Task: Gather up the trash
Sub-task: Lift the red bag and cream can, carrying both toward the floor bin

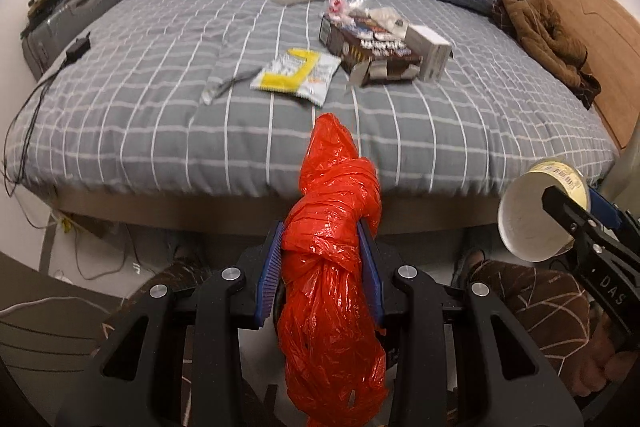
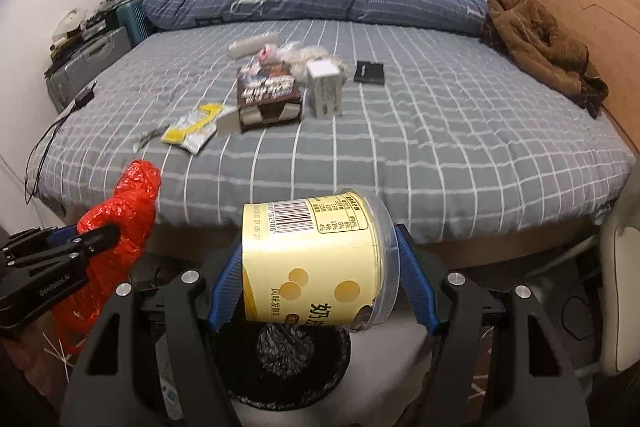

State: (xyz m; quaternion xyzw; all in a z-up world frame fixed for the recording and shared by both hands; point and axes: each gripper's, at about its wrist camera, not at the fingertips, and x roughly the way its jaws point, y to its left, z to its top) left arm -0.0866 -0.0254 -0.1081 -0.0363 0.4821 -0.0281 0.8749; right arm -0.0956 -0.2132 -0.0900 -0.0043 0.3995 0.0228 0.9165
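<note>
L gripper (image 1: 322, 267): clamped on bunched red plastic bag (image 1: 332, 267), held off the bed's near edge.
R gripper (image 2: 320, 267): pads grip yellow cup (image 2: 316, 263) lying sideways, above black-lined bin (image 2: 280, 359).
Bed (image 2: 440, 147): yellow wrapper (image 1: 296, 75), brown box (image 1: 368, 51), white box (image 1: 430, 55) in a loose cluster mid-sheet.

Directly below the right gripper (image 2: 320, 267), which is filled by a yellow cup (image 2: 316, 263), the black-lined trash bin (image 2: 280, 359) stands open and unobstructed. Ahead, the bed edge (image 2: 400, 223) bars the way; beyond, a litter cluster around the brown box (image 2: 266, 95) crowds mid-mattress, leaving bare sheet to the right.
</note>
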